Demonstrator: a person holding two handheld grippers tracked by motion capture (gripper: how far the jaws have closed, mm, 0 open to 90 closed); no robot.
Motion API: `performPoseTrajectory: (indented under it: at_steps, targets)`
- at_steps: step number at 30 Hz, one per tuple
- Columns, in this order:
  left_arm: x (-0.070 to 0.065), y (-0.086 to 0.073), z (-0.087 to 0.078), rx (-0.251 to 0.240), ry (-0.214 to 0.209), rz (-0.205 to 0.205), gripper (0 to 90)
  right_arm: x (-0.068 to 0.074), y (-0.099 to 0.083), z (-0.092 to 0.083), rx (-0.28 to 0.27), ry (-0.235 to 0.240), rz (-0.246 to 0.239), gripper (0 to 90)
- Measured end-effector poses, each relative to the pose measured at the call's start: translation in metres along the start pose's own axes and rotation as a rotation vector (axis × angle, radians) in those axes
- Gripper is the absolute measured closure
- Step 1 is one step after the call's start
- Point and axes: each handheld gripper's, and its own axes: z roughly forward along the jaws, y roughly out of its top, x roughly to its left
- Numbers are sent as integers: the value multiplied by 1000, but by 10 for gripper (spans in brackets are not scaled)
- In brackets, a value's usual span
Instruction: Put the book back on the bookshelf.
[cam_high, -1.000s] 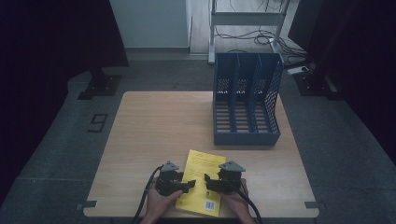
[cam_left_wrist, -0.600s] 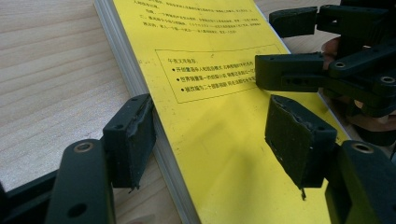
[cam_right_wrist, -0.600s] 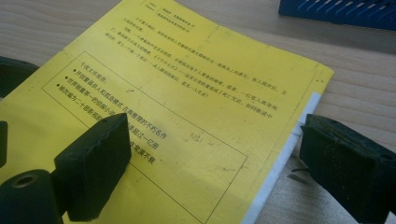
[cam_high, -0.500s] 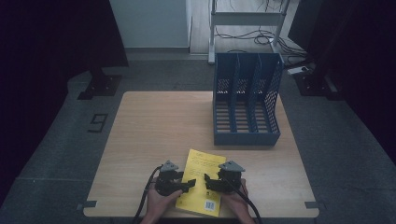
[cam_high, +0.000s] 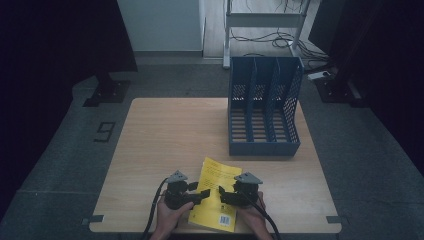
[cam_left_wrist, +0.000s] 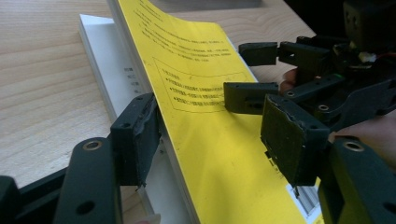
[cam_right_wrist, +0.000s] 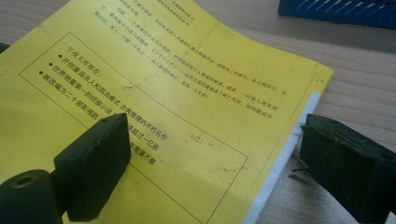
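A yellow paperback book (cam_high: 218, 194) lies flat near the table's front edge, its cover printed with text and a barcode. My left gripper (cam_high: 202, 195) comes in from the book's left side. In the left gripper view it (cam_left_wrist: 212, 140) stands open, one jaw by the book's (cam_left_wrist: 210, 116) white page edge and the other over the cover. My right gripper (cam_high: 224, 194) comes in from the right. In the right gripper view it (cam_right_wrist: 217, 163) is open too, one pad above the yellow cover (cam_right_wrist: 154, 84) and the other just past the book's edge. A hand holds each gripper.
A blue three-slot file rack (cam_high: 263, 107) stands upright at the back right of the wooden table (cam_high: 170, 135); its base (cam_right_wrist: 336, 9) shows in the right gripper view. Beyond the table are a metal shelf frame (cam_high: 262, 20) and floor cables.
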Motion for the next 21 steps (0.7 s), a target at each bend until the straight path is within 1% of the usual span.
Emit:
performPoseTrajectory:
  at_steps: [3, 8, 12, 16, 21]
  targets:
    - [2, -1, 1, 7, 2, 0, 368, 0, 0, 0, 0, 0, 0, 85]
    - [7, -1, 2, 14, -12, -30, 366, 0, 0, 0, -1, -1, -2, 84]
    - [11, 0, 0, 2, -66, -71, 370, 0, 0, 0, 0, 0, 0, 84]
    - [10, -1, 0, 5, -51, -70, 371, 0, 0, 0, 0, 0, 0, 84]
    - [10, -1, 0, 8, -53, -83, 371, 0, 0, 0, -1, -1, -1, 85]
